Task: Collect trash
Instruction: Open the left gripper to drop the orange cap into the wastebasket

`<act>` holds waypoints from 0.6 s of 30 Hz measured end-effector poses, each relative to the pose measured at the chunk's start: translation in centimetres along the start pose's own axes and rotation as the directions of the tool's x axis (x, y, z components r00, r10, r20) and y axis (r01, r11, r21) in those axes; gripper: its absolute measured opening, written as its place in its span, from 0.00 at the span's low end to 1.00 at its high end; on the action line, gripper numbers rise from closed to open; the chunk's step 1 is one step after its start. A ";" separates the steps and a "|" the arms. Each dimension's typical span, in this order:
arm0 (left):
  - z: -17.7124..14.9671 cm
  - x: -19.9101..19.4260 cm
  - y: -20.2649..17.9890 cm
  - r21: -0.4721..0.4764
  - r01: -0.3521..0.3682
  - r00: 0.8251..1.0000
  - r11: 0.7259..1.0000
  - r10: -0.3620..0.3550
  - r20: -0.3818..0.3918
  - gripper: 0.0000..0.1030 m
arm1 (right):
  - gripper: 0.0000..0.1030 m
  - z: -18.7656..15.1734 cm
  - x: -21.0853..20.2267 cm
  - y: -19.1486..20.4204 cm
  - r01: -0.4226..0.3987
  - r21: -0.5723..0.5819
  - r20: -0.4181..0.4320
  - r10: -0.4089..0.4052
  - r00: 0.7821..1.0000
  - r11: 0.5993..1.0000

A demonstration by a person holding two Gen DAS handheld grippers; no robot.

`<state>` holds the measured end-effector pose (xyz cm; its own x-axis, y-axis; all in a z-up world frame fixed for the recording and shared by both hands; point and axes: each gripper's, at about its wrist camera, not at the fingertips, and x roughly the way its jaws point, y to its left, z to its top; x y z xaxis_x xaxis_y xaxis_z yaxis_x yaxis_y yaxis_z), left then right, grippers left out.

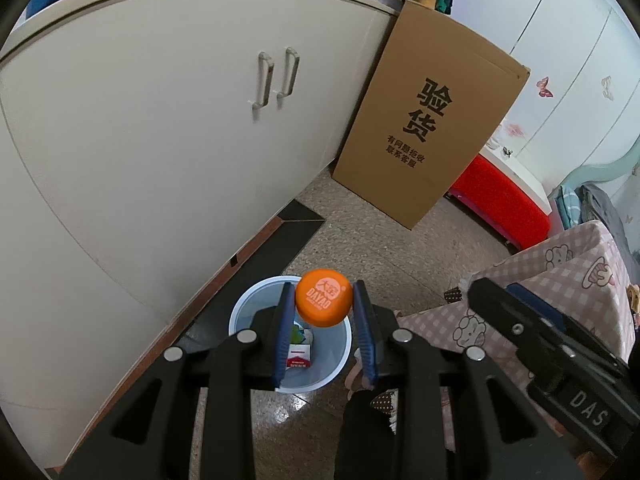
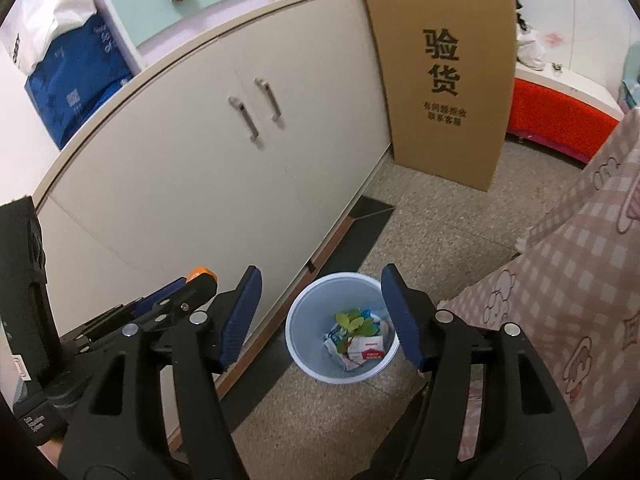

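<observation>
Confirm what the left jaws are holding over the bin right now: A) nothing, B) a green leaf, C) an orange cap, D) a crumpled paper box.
C: the left gripper is shut on the orange cap, held above the bin.

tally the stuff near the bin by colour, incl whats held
Orange: 1, the cap held by the left gripper
Pale blue: 1, the bin
Brown: 1, the cardboard box
Red: 1, the bench
Pink: 1, the checked cloth
Total: 5
</observation>
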<state>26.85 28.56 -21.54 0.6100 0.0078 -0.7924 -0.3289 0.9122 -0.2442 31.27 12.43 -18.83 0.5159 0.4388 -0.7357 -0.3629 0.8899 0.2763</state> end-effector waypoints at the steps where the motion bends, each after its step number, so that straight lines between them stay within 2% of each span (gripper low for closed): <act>1: 0.1 0.0 -0.2 0.004 -0.001 1.000 1.000 0.001 0.001 0.28 | 0.61 0.1 -0.1 -0.2 0.002 0.007 0.007 -0.002 1.000 1.000; 6: 0.7 0.5 -1.0 0.021 -0.011 1.000 1.000 0.010 0.010 0.28 | 0.62 0.2 -0.5 -1.0 0.010 0.033 0.028 -0.011 1.000 0.999; 7: 0.8 0.7 -1.0 0.020 -0.017 1.000 1.000 0.016 0.009 0.34 | 0.62 0.2 -0.5 -1.1 0.011 0.035 0.027 -0.012 1.000 0.999; 8: 0.8 1.1 -1.0 0.018 -0.031 1.000 0.999 0.031 -0.003 0.44 | 0.62 0.2 -0.5 -1.2 0.011 0.037 0.025 -0.012 1.000 0.999; 10: 0.8 1.2 -0.9 0.007 -0.039 0.999 0.999 0.039 -0.001 0.50 | 0.62 0.1 -0.5 -1.4 0.010 0.042 0.022 -0.011 1.000 0.999; 18: 0.4 -0.1 -1.0 -0.010 -0.031 0.999 0.999 0.031 0.010 0.55 | 0.62 -0.1 -1.7 -1.7 0.010 0.050 0.025 -0.011 1.000 0.999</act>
<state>27.35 27.80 -20.99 0.6065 0.0402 -0.7940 -0.3549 0.9074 -0.2252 30.92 10.17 -18.08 0.5388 0.4322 -0.7231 -0.3190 0.8991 0.2997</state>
